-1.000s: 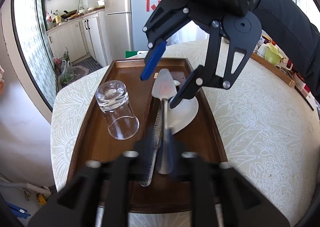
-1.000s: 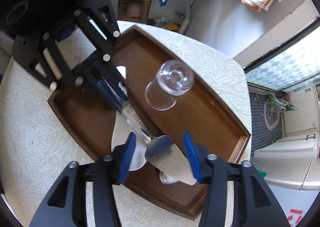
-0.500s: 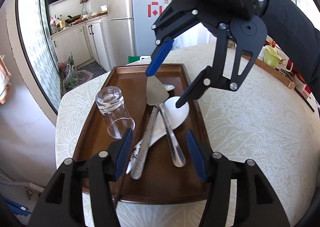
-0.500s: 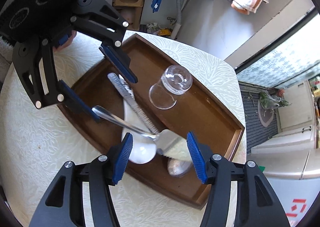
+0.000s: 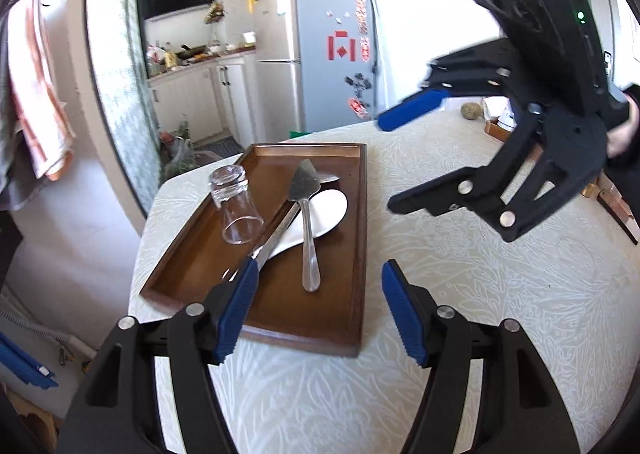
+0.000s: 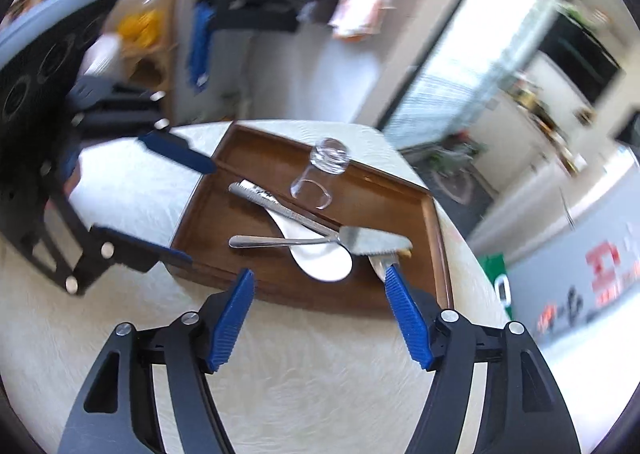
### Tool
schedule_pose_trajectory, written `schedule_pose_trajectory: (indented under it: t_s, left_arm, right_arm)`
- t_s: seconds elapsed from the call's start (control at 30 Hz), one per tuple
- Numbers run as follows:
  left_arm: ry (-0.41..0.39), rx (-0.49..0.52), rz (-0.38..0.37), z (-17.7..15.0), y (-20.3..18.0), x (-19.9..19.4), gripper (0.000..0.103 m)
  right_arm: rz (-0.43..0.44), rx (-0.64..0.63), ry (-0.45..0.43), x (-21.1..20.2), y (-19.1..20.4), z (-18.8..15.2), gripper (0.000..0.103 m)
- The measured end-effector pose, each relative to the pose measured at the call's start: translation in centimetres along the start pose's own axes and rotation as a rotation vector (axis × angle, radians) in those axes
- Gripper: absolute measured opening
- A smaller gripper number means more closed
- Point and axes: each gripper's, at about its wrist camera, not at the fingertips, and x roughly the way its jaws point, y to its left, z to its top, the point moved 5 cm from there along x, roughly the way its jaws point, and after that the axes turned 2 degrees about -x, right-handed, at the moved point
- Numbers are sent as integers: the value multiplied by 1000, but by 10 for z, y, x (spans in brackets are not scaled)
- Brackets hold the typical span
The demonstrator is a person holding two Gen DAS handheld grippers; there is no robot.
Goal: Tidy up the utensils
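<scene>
Hovering over the patterned tablecloth (image 5: 500,314), both grippers are empty w/ jaws spreading apart, nothing between the blue pads. Left gripper (image 5: 316,310) sits at the near short end of the wooden tray (image 5: 360,254), pointing down along it; right gripper (image 6: 318,310) hangs by one long side of the same tray, approx at 3 o'clock from the left one's view, well clear of the wood.

All utensils lie inside the tray. Upside-down clear glass (image 5: 236,202) stands toward the 10 o'clock side, base up, apart from the cutlery. White flat spoon (image 5: 320,214) lies mid-tray. Across it rests a cake server (image 5: 306,184) w/ plain steel handle running back toward 6 o'clock; its triangular blade points to 12. A second piece w/ a textured handle (image 5: 276,234) crosses beside it, touching the white spoon, its near end just by the left gripper's left pad. In the right wrist view another spoon bowl (image 6: 378,264) peeks out under the server blade, prob. metal, but that view is blurred so I can't be sure.

Beyond the table at 12 o'clock stands a grey fridge (image 5: 332,54) w/ red stickers; kitchen cabinets (image 5: 200,102) at 11. A person's hand (image 5: 620,134) grips the right tool at the far right edge.
</scene>
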Motion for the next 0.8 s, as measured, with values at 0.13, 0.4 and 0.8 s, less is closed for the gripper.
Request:
schedule_pose_trajectory:
  t_s: [0.13,0.4,0.8]
  left_arm:
    - [-40,-3,67,-8,-6,-15,76]
    - [-125,-150,133,-18,5,-41,79]
    - [-162,-205,215,-19,8,-50,83]
  right_arm:
    - [-68,224,-42,-19,4,-18,69]
    - [-215,497,-103,-38,21,-51,74]
    - [-341,627,-210,-56,47,-67,86]
